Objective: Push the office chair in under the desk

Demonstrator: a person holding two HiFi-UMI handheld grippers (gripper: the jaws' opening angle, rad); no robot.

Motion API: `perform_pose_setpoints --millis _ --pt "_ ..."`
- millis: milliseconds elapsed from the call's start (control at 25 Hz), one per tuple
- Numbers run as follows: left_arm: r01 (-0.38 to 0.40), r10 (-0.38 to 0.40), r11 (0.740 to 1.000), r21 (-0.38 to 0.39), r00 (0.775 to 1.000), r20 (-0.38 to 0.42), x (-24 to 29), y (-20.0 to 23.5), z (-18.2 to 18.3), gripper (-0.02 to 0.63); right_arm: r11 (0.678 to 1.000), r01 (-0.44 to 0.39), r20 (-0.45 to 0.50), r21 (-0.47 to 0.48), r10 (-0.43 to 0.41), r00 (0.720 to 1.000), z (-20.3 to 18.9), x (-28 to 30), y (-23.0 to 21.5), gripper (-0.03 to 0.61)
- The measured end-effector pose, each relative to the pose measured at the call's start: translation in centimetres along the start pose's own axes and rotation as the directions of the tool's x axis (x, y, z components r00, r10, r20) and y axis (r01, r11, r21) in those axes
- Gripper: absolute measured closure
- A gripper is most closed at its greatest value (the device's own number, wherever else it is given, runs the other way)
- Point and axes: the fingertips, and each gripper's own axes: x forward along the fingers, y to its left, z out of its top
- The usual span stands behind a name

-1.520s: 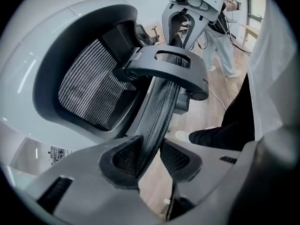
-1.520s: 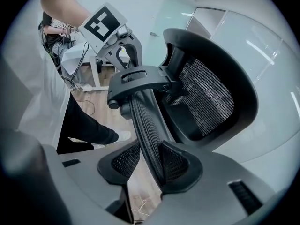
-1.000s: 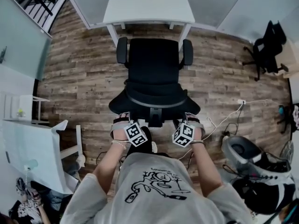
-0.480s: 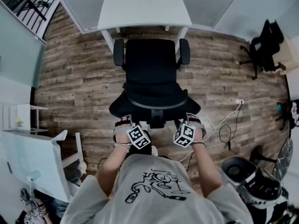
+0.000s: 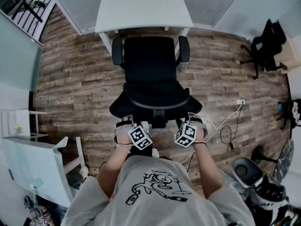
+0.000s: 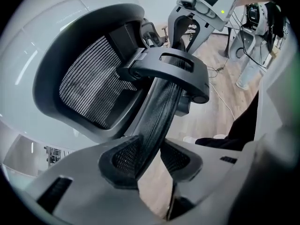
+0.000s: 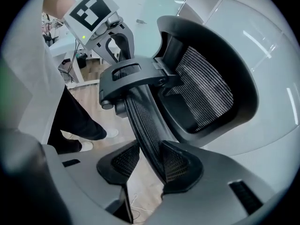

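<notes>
wood floor (image 5: 75, 79) runs far to the desk (image 5: 141, 8), dead ahead of the chair backrest (image 5: 155, 102) that the left gripper (image 6: 150, 158) clamps, the right gripper (image 7: 145, 161) closing on it

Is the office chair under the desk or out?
Out: the whole seat of the office chair shows, its front only reaching the edge of the desk.

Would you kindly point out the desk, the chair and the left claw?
desk (image 5: 141, 8): head view, bare part of its top.
chair (image 5: 150, 60): head view, middle of the seat.
left claw (image 6: 152, 156): left gripper view, midway between its pads, at the chair's back rim.
</notes>
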Motion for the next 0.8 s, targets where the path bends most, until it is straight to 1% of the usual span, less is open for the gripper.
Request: perform_pose_setpoints --millis 120,200,800 --pt "0.002 -0.002 1.000 0.013 1.000 -0.001 0.6 1.3 0.4 0.479 1.000 -0.017 0.003 0.026 0.017 1.000 0.4 0.6 -1.0 0.413" --pt "0.008 -0.008 1.000 0.009 1.000 -0.007 1.1 2.1 0.4 0.479 0.999 -0.023 0.007 0.029 0.023 1.000 0.8 1.1 -1.7 0.413" --pt "-0.002 0.002 1.000 0.005 1.000 -0.012 3.4 6.3 1.1 0.480 1.000 0.000 0.002 0.019 0.000 1.000 2.7 3.6 -6.0 0.413"
